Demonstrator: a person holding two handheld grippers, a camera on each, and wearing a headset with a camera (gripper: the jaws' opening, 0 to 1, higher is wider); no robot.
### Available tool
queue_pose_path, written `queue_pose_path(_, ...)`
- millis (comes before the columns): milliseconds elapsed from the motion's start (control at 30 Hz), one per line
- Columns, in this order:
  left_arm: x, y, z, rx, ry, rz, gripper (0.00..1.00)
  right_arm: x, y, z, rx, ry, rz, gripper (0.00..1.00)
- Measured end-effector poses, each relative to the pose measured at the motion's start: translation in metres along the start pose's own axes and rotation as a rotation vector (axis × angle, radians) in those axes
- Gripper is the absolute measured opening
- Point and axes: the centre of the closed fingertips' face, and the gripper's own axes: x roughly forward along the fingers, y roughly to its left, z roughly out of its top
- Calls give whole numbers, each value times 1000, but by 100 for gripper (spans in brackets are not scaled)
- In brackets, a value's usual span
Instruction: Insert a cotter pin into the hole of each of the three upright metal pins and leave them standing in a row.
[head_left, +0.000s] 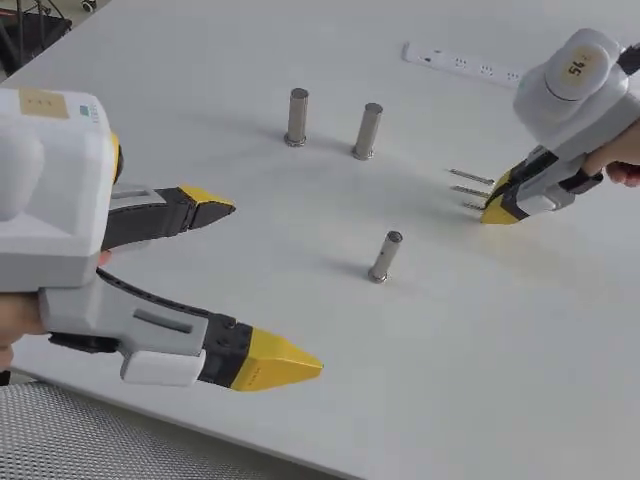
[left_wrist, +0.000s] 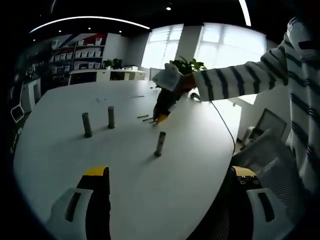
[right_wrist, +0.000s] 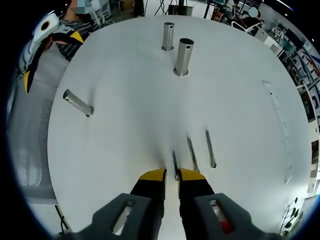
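Observation:
Three upright metal pins stand on the white table: two side by side at the back (head_left: 298, 117) (head_left: 368, 130) and one nearer (head_left: 385, 256), each with a cross hole near its top. Three cotter pins (head_left: 470, 190) lie parallel at the right. My right gripper (right_wrist: 172, 173) is down at the table with its jaws narrowly apart, straddling the end of the nearest cotter pin (right_wrist: 175, 164); the other two cotter pins (right_wrist: 192, 155) (right_wrist: 210, 148) lie beside it. My left gripper (head_left: 276, 287) hovers wide open and empty at the near left, facing the nearer metal pin (left_wrist: 160, 144).
A white power strip (head_left: 460, 63) lies at the table's far right. A mesh chair seat (head_left: 80, 430) sits below the near table edge. The person's striped sleeve (left_wrist: 235, 80) reaches in over the table from the right.

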Motion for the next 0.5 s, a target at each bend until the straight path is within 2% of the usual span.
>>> queue_pose_path(67, 2, -1, -3, 2, 8, -5, 99, 0, -1, 0, 5, 5, -9, 3)
queue_pose_path(167, 3, 1, -7, 43, 34, 6, 99, 1, 0, 0, -21, 23, -12, 3)
queue_pose_path(367, 1, 0, -2, 46, 21, 15, 95, 2, 3, 1, -54, 69, -24, 1)
queue_pose_path(500, -2, 3, 0, 42, 10, 21, 95, 3, 4, 1, -83, 93, -51, 0)
